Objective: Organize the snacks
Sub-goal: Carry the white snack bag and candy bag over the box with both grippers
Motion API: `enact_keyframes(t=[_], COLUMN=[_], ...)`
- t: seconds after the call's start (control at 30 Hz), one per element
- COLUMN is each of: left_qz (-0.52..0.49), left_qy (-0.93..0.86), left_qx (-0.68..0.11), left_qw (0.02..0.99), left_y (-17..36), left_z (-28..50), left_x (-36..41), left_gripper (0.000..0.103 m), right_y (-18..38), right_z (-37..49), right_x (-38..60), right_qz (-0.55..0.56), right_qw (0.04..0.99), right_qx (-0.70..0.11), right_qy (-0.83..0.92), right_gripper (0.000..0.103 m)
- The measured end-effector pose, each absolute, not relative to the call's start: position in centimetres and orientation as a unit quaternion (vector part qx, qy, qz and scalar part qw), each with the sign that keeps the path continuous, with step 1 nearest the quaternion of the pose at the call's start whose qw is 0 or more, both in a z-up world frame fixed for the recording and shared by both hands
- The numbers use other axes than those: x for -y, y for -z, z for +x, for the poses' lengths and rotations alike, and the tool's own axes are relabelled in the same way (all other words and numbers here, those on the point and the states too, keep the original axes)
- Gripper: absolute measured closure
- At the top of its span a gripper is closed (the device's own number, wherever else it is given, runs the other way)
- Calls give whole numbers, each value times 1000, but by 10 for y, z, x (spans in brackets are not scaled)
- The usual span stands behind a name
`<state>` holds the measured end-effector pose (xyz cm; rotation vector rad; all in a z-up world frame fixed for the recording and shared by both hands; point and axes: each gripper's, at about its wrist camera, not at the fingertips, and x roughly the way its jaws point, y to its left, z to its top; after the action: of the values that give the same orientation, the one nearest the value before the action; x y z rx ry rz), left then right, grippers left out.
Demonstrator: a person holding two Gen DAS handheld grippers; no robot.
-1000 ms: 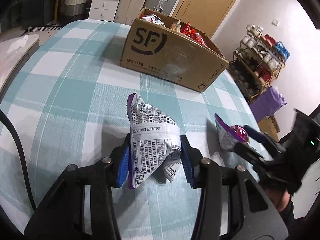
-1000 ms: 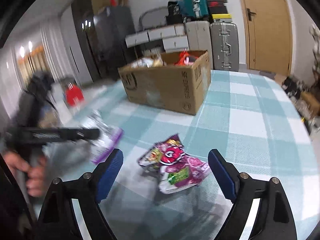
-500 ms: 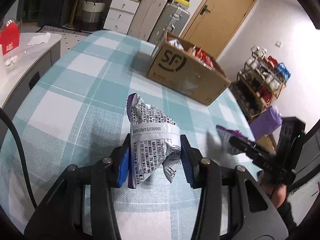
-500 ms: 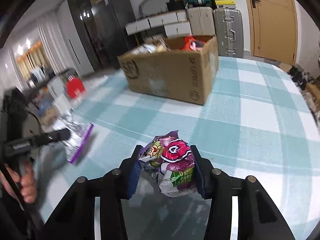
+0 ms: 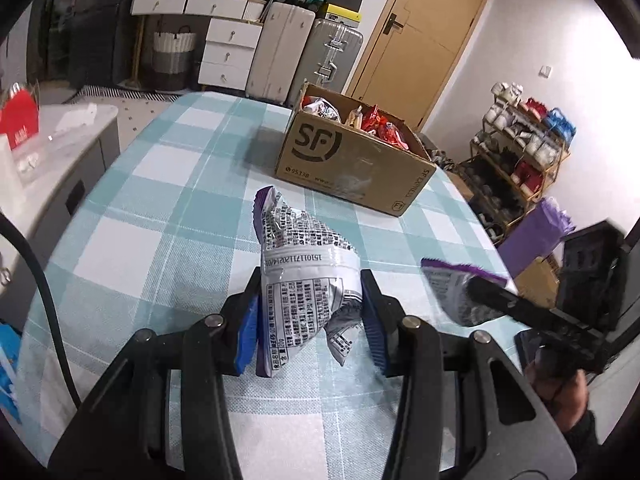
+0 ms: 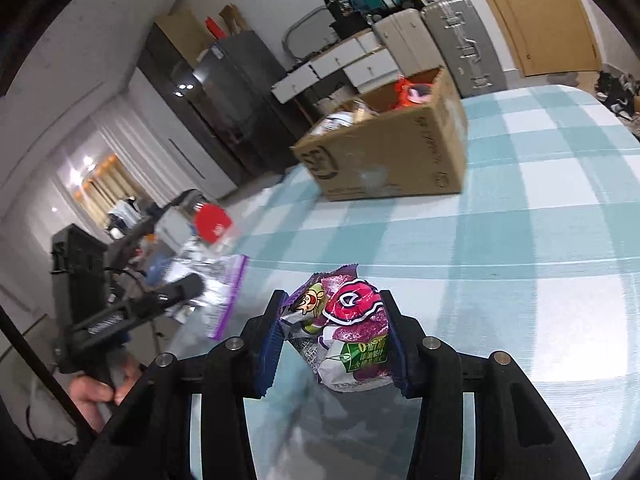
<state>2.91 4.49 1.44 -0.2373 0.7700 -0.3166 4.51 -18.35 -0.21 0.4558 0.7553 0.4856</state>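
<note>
Right tongs (image 6: 334,344) have closed from wide onto the pink snack packet (image 6: 346,332), left tongs (image 5: 310,324) remain clamped on the silver packet (image 5: 306,280); both apparently ready for the cardboard box (image 5: 352,168).

White walls, wooden door (image 5: 420,40), white drawers (image 5: 228,54), suitcases (image 5: 332,60), shoe rack (image 5: 520,160)

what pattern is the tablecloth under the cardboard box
A check of light teal and white squares on the tablecloth, clearest in the left wrist view, beneath the cardboard box.

Even indoor light; fisheye-bent edges, dark corners; right view motion-blurred
</note>
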Motion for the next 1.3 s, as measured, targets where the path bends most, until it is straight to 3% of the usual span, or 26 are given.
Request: enact_keyframes(t=[0.53, 1.03, 1.3], left_qz=[-57, -69, 5], left_qy=[166, 198, 176], left_qx=[-341, -334, -341], left_qw=[924, 919, 923], left_y=[-78, -180, -206], left_z=[64, 201, 280], left_x=[-18, -1, 39], left_gripper=[61, 61, 61], right_y=[-70, -150, -175], right_z=[75, 183, 242], right_x=[192, 222, 223], right_qz=[239, 213, 196], right_qw=[877, 894, 902], right_qx=[-304, -274, -269], right_qy=[-286, -282, -276], right_gripper=[58, 58, 58])
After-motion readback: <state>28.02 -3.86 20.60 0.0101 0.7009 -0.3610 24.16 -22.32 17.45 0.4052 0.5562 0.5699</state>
